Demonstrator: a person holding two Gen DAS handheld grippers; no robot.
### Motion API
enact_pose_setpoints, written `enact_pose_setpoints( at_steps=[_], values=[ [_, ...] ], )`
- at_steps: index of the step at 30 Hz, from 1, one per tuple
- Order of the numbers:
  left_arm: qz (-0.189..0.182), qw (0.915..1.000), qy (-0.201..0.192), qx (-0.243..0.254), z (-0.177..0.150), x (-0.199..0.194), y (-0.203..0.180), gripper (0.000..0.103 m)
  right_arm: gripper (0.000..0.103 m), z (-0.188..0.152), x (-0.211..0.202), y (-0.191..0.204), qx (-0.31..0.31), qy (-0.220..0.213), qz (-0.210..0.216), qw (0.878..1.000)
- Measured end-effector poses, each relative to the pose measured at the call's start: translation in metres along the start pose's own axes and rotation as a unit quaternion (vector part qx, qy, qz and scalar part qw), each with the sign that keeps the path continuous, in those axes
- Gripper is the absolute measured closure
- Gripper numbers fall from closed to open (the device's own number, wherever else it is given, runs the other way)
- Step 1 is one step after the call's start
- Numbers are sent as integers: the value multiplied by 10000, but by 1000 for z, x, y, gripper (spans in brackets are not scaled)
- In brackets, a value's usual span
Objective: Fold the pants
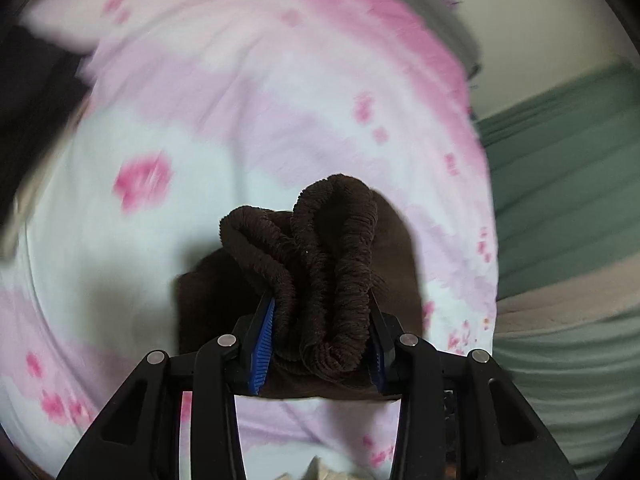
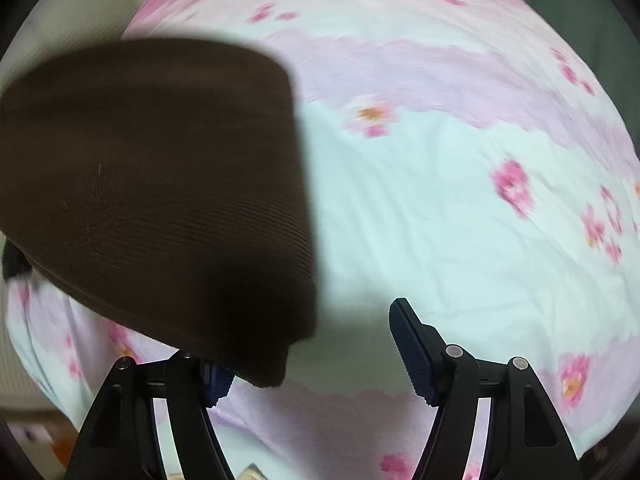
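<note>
Spread across both views: a bed sheet, pale blue and lilac with pink bands and pink flowers, lightly creased, blurred in places. To the right in the left wrist view, beyond the sheet's edge, a green and beige striped cloth. Over the sheet, the brown ribbed pants, filling the left half of the right wrist view as a broad, smooth-edged slab, lower corner hanging down in front of the left finger of the right gripper. Fingers there set well apart, blue ribbed pads facing each other, nothing pinched between them, only bare sheet in the gap. In the left wrist view, the bunched elastic waistband of the pants, gathered into thick folds and rising up from between the fingers. Left gripper clamped on that bundle, blue pads pressed against the folds on both sides, rest of the fabric hanging below toward the sheet.
</note>
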State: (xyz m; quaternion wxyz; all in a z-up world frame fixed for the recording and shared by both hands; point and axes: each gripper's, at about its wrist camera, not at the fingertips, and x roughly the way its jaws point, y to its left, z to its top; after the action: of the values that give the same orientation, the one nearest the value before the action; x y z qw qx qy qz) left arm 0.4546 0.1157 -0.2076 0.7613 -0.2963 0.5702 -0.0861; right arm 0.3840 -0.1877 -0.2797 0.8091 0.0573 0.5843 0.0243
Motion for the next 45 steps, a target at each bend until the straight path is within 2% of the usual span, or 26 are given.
enact_pose_setpoints(
  at_steps=[2, 5, 8, 16, 19, 22, 27, 34, 37, 40, 42, 45],
  values=[
    [64, 9993, 185, -317, -8, 15, 23, 65, 35, 1, -4, -7, 48, -68, -115, 9999],
    [230, 9984, 333, -403, -22, 30, 39, 65, 35, 3, -4, -9, -28, 13, -133, 9999],
    [336, 9980, 431, -313, -32, 37, 43, 64, 35, -2, 1, -3, -243, 57, -281, 9993],
    [490, 9965, 649, -203, -39, 52, 56, 62, 35, -2, 23, -1, -373, 373, -248, 9983],
    [578, 9956, 723, -171, -43, 58, 61, 59, 34, -5, 28, -2, -455, 452, -270, 9976],
    [808, 9935, 793, 84, -47, 65, 63, 53, 32, -7, 33, -6, -449, 563, -272, 9970],
    [917, 9919, 869, 98, -49, 70, 74, 43, 31, -12, 42, -7, -492, 777, -280, 9954],
    [1034, 9904, 905, 150, -47, 75, 84, 38, 31, -16, 38, 2, -643, 1103, -267, 9915],
    [1030, 9903, 904, 215, -45, 79, 82, 37, 31, -23, 30, 9, -819, 1311, -538, 9865],
    [1078, 9895, 886, 379, -45, 81, 77, 36, 31, -30, 9, 13, -1029, 1220, -637, 9851],
    [1137, 9880, 870, 584, -45, 81, 72, 36, 31, -28, -8, 13, -982, 1042, -447, 9887],
    [1141, 9863, 893, 793, -47, 80, 68, 36, 30, -11, -32, 19, -996, 534, -73, 9936]
  ],
)
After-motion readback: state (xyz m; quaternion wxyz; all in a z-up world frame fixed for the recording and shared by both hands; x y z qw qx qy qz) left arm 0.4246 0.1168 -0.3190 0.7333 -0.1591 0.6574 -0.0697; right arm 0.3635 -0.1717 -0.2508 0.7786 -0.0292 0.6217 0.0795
